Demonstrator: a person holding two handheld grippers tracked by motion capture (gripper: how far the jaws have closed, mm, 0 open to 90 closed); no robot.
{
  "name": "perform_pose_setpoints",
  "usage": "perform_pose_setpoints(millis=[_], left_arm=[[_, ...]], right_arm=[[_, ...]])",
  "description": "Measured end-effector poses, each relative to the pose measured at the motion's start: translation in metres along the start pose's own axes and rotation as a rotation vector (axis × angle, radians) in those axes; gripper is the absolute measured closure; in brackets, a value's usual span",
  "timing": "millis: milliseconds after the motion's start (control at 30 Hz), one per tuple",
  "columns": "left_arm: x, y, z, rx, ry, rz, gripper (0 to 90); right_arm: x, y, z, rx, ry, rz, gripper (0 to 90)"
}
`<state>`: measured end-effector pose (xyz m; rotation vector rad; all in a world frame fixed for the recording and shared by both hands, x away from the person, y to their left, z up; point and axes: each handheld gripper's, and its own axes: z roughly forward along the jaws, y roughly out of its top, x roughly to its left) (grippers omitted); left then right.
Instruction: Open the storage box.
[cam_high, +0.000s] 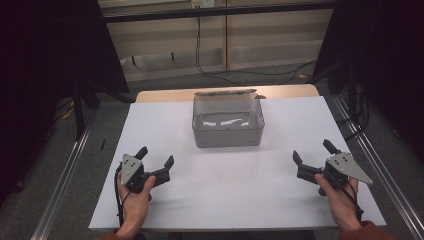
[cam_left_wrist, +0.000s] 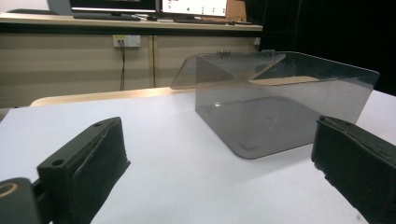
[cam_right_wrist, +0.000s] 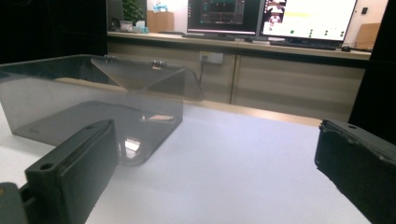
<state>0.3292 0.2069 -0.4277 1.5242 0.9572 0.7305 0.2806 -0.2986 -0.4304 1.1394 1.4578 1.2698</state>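
One clear smoky plastic box sitting at the middle-back of the white table, lid hanging open behind its far rim on two small hinges, inside looking empty apart from reflections. Nothing being held, nothing being touched — judging from this, work on the box barely starting, with the approach, the contact and whatever is to be done with box or lid all remaining. Resting well apart from both pairs of fingers: box lying ahead of and between them, toward the far side, with bare table in between. Left gripper hovering near the front left of the table, jaws spread wide and empty, pointing up toward the box; in the left gripper view, box standing beyond and between the two black pads, nearer the one on the right of that view. Right gripper waiting near the front right — jaws likewise parted, gripping nothing; in the right gripper view, box showing past the pad at that view's left, off-centre.
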Motion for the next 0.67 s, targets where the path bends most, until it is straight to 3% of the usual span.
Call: perform_pose_setpoints(millis=[133, 267, 333, 467, 533, 667], left_arm=[[-0.002, -0.003, -0.007, -0.001, -0.006, 0.000, 2.8], [-0.004, -0.006, -0.012, 0.008, 0.003, 0.026, 2.8], [-0.004, -0.008, -0.012, 0.014, -0.003, 0.016, 2.8], [-0.005, -0.009, -0.008, 0.039, -0.016, 0.029, 2.6], [-0.004, -0.008, -0.006, 0.028, -0.026, 0.006, 2.4], [-0.001, -0.008, -0.006, 0.036, -0.014, -0.001, 2.1]], right_arm=[[-0.004, -0.006, -0.009, 0.012, -0.008, 0.019, 0.0], [-0.005, -0.014, -0.017, 0.032, -0.011, 0.009, 0.0], [-0.005, -0.015, -0.020, 0.032, -0.026, 0.011, 0.0], [-0.003, -0.017, -0.018, 0.028, -0.023, 0.004, 0.0], [-0.001, -0.018, -0.015, 0.032, -0.022, 0.009, 0.0], [0.003, -0.017, -0.012, 0.028, -0.004, 0.003, 0.0]])
